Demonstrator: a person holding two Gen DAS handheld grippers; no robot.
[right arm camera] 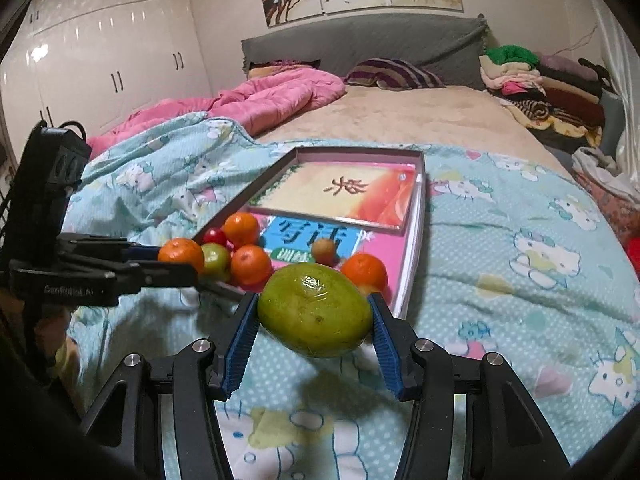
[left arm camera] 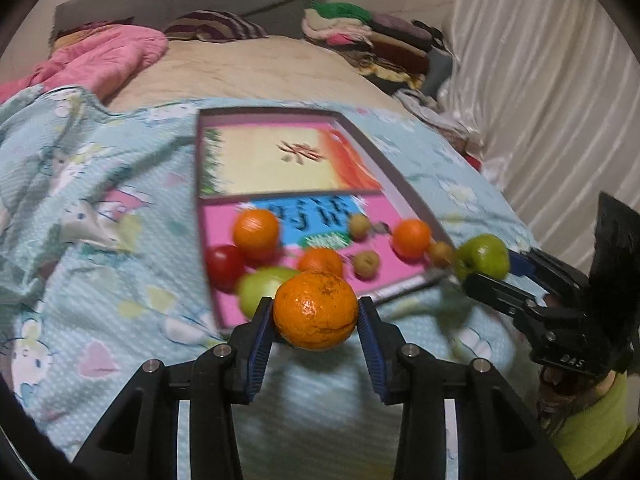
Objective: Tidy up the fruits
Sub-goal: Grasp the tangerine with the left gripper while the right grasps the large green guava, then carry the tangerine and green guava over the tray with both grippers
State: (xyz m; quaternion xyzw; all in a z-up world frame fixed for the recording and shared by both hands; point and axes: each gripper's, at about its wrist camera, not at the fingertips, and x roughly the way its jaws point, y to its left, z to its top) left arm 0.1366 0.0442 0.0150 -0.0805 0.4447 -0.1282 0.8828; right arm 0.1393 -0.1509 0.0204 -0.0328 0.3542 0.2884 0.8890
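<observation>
both wrist cams look down close, sharing the tray [left arm camera: 404, 196] w/ fruit.

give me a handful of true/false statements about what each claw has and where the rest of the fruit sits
1. The left claw is shut on an orange. True.
2. The right claw is empty. False: it grips a green fruit between its blue pads.
3. The remaining fruit lies loose on the blue quilt. False: it sits in the shallow box, on top of the books.
4. A red fruit lies in the box near the oranges. True.
5. The box stands on a wooden table. False: it rests on the blue cartoon-print quilt on a bed.
</observation>
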